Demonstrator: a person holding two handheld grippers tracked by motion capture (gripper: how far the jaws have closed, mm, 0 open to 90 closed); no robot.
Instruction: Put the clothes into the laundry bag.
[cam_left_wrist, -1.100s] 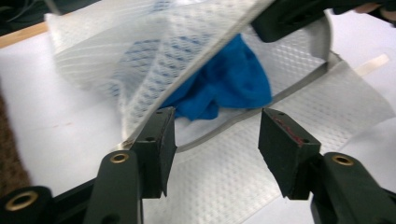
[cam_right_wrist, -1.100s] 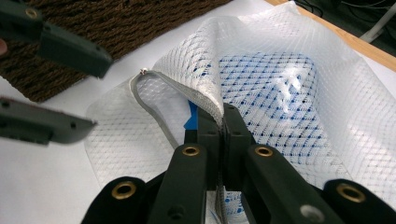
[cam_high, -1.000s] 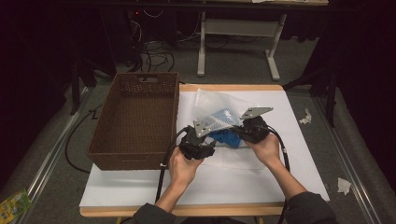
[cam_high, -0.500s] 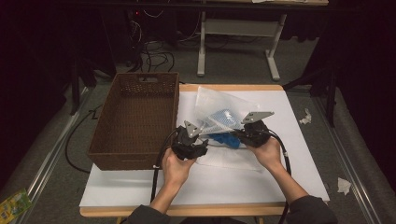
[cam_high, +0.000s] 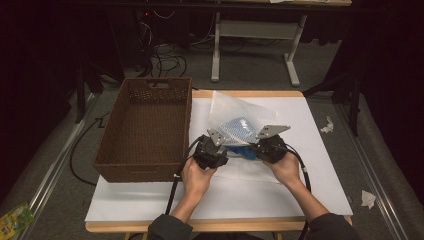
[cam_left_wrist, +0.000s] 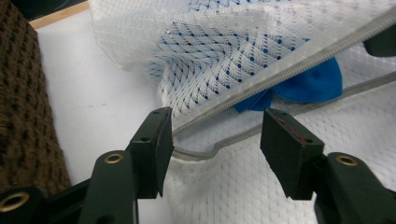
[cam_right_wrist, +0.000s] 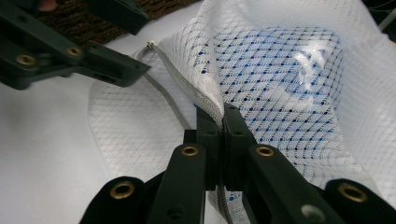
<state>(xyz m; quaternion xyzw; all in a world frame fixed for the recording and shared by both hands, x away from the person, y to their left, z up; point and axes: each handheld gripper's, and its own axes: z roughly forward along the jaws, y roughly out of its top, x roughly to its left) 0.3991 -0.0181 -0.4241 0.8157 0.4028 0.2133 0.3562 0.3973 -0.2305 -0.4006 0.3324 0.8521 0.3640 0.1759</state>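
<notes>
No legible text, label, brand, number or sign in any view. The small green and yellow packet (cam_high: 15, 218) on the floor, lower left corner of the high view, carries print too small and blurred to read.

High view looks down on the desk (cam_high: 150, 210) from the person's side; both tongs cameras sit close, sharing the mesh bag (cam_high: 235, 117)
</notes>
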